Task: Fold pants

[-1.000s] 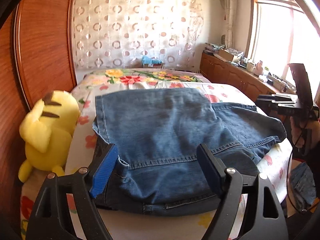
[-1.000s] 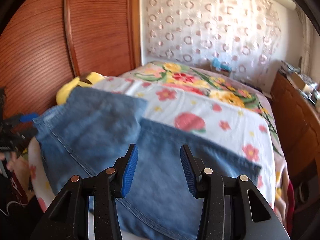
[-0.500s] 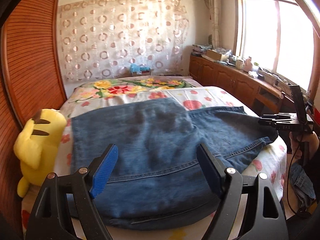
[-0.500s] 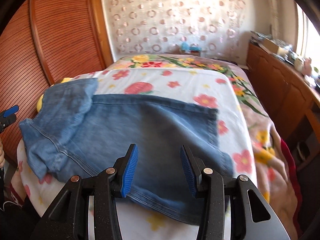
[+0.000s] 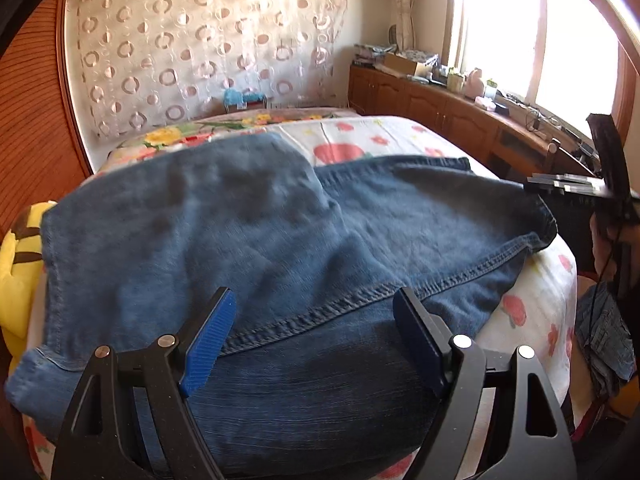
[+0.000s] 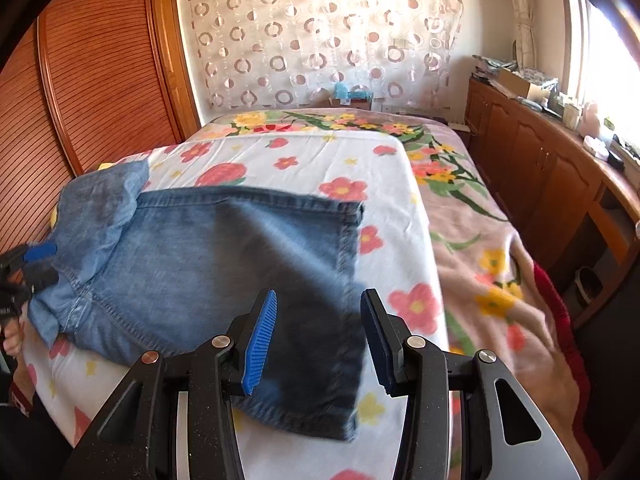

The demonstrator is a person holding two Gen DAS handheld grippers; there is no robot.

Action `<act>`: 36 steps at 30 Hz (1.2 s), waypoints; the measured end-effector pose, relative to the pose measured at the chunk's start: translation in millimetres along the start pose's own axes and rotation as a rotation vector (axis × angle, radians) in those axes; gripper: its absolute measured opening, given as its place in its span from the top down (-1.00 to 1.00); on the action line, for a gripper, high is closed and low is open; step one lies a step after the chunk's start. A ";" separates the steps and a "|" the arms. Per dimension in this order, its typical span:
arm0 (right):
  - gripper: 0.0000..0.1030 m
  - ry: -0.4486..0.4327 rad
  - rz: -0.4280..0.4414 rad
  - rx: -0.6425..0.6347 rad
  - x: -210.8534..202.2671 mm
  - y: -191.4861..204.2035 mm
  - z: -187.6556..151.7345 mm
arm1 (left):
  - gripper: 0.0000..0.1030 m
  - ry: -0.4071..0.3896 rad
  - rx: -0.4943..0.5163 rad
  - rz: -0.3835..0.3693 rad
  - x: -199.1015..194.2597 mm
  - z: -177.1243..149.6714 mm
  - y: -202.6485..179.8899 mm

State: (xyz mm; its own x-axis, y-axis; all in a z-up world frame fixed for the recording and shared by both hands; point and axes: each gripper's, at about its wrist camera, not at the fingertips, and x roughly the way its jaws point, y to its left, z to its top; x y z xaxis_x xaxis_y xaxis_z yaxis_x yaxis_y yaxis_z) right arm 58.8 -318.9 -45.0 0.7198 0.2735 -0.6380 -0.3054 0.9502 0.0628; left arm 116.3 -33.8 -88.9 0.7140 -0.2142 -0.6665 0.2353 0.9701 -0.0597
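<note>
We hold the left gripper [image 5: 312, 338] low over the near end of the blue denim pants [image 5: 280, 248], its blue-padded fingers [image 5: 208, 338] spread wide with nothing between them. The pants lie partly folded across the foot of the bed with the white floral sheet [image 6: 304, 164], one layer lapped over another, a stitched seam running just ahead of our left fingers. At the far left the yellow plush toy [image 5: 20, 256] sits against the edge of the denim; we judge that a sweep that way could nudge it or snag cloth on it.

Moving right, the right gripper [image 6: 318, 334] hovers above the hem end of the pants, its fingers released and partly apart, gripping nothing. The hem corner lies near the bed's edge. If we pinch only the top layer, the fold could come out skewed, and dragging the cloth could pull it off the edge or rumple the sheet.

As for containers, an open cardboard box [image 6: 520, 82] stands on the wooden cabinet [image 6: 532, 160] by the window; what it holds is too small to tell.
</note>
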 end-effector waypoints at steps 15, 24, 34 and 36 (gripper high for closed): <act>0.12 0.141 0.013 0.021 93.5 -41.3 60.5 | -0.58 0.054 -0.011 0.011 10.8 -14.9 -3.6; 0.76 0.193 0.075 -0.001 135.7 -44.9 79.2 | -0.58 0.050 -0.008 -0.008 10.8 -15.3 -1.7; 0.84 0.090 -0.029 0.029 128.5 -39.5 87.4 | -0.58 0.027 -0.010 0.002 9.9 -18.9 -3.6; 0.84 0.090 -0.039 0.028 128.9 -36.3 83.1 | -0.58 0.024 -0.011 0.002 9.8 -18.9 -3.8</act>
State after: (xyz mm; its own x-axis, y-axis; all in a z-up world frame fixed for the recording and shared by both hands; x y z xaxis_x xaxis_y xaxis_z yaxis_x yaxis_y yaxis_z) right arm 214.5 -305.7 -65.8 0.6714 0.2233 -0.7067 -0.2603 0.9638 0.0573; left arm 109.9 -37.4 -109.2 0.6982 -0.2099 -0.6845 0.2265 0.9717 -0.0670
